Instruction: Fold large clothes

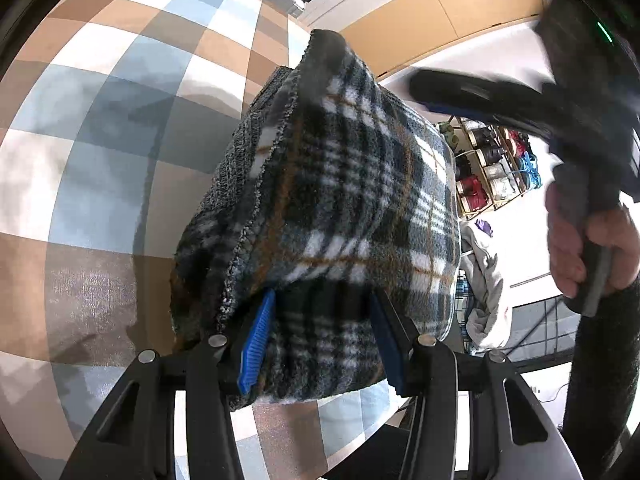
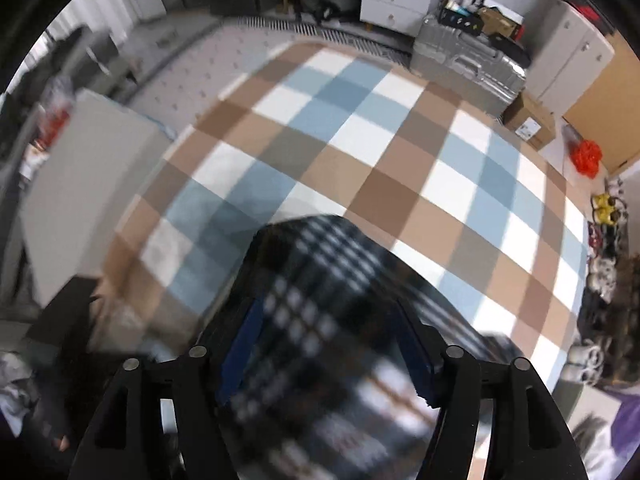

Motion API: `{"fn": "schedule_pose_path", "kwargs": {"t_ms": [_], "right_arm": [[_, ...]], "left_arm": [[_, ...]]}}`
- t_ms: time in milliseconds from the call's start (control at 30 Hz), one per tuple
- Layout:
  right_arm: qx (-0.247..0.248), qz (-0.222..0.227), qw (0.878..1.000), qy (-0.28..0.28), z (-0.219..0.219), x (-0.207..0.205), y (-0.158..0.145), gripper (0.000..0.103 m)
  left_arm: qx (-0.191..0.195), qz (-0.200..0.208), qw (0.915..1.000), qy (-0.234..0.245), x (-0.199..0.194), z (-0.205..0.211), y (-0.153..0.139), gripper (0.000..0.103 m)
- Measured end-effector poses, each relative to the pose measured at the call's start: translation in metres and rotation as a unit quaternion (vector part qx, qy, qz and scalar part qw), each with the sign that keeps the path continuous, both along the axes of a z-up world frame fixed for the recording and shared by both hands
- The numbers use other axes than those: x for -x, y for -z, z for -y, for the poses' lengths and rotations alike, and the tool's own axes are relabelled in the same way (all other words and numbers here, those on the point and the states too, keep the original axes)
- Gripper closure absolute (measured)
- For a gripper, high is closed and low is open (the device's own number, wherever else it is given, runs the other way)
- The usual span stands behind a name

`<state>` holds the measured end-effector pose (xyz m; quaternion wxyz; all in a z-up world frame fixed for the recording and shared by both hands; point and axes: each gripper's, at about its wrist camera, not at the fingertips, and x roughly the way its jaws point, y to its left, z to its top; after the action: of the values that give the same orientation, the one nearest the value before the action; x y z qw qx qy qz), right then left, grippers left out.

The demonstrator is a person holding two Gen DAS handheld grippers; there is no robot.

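1. Left gripper (image 1: 320, 336) squeezing plaid fleece (image 1: 344, 184) between blue pads, half open.
2. Right gripper (image 2: 328, 344) gaping wide around fleece at six o'clock; grip unclear.
3. Risking fleece slipping, flopping onto checked rug (image 2: 400, 140).

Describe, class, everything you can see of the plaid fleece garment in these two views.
The plaid fleece garment is thick and fuzzy, checked in dark navy, white and grey with thin tan lines, its edges stitched and a plain grey fleece inner side showing. It is bundled in several layers and held above the checked rug. The left tool is clamped on its lower end between blue pads. In the right wrist view it lies blurred between the right tool fingers; whether they press it is unclear.
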<state>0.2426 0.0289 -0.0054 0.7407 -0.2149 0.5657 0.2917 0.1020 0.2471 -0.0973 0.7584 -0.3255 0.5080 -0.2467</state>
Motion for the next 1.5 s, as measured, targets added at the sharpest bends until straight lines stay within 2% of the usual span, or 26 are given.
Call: {"fn": "schedule_pose_path", "kwargs": {"t_ms": [67,233,333,433,567,800,967,1033,1100,1200,1267,1333,1433,1500], "right_arm": [[0.003,0.012,1.0,0.007,0.024,0.007,-0.014,0.017],[0.02,0.004,0.999,0.027,0.067,0.011,-0.003,0.017],[-0.007,-0.031,0.998,0.05,0.081,0.002,0.014,0.023],[0.001,-0.037,0.998,0.051,0.08,0.0,0.033,0.023],[0.047,-0.027,0.998,0.027,0.066,0.004,0.057,0.022],[0.031,-0.031,0.999,0.028,0.064,-0.003,0.076,0.016],[0.031,0.003,0.999,0.03,0.063,0.01,0.064,0.009],[0.033,0.014,0.999,0.003,0.067,0.022,0.047,0.009],[0.004,0.029,1.0,0.005,0.082,0.033,0.022,0.01],[-0.066,-0.002,0.998,0.01,0.105,0.058,-0.009,0.01],[-0.074,-0.016,0.997,-0.007,0.11,0.078,-0.014,0.009],[-0.091,-0.059,0.994,-0.007,0.114,0.092,-0.007,0.006],[-0.159,-0.132,0.977,0.048,0.128,0.093,0.015,0.006],[-0.15,-0.15,0.973,0.087,0.134,0.087,0.038,0.006]], "left_arm": [[-0.001,0.001,1.0,-0.003,0.0,-0.001,0.001,0.06],[-0.009,0.006,0.9999,-0.005,0.003,0.003,-0.002,0.06],[-0.008,0.008,0.9999,-0.008,0.005,0.003,-0.002,0.06],[-0.02,0.016,0.9997,-0.002,0.008,0.007,-0.003,0.06],[-0.026,0.016,0.9995,-0.001,0.008,0.01,-0.004,0.06],[-0.035,0.013,0.9993,-0.004,0.007,0.014,-0.008,0.06],[-0.043,0.017,0.9989,-0.003,0.009,0.023,-0.013,0.06],[-0.051,0.022,0.9984,-0.003,0.012,0.027,-0.016,0.06],[-0.069,0.031,0.9971,0.001,0.014,0.032,-0.02,0.06],[-0.105,0.046,0.9934,0.005,0.016,0.042,-0.026,0.059],[-0.117,0.05,0.9918,0.002,0.019,0.047,-0.028,0.059],[-0.13,0.055,0.9899,-0.001,0.019,0.053,-0.028,0.059],[-0.148,0.066,0.9868,0.0,0.02,0.061,-0.028,0.059],[-0.153,0.072,0.9856,0.001,0.02,0.064,-0.027,0.059]]}}
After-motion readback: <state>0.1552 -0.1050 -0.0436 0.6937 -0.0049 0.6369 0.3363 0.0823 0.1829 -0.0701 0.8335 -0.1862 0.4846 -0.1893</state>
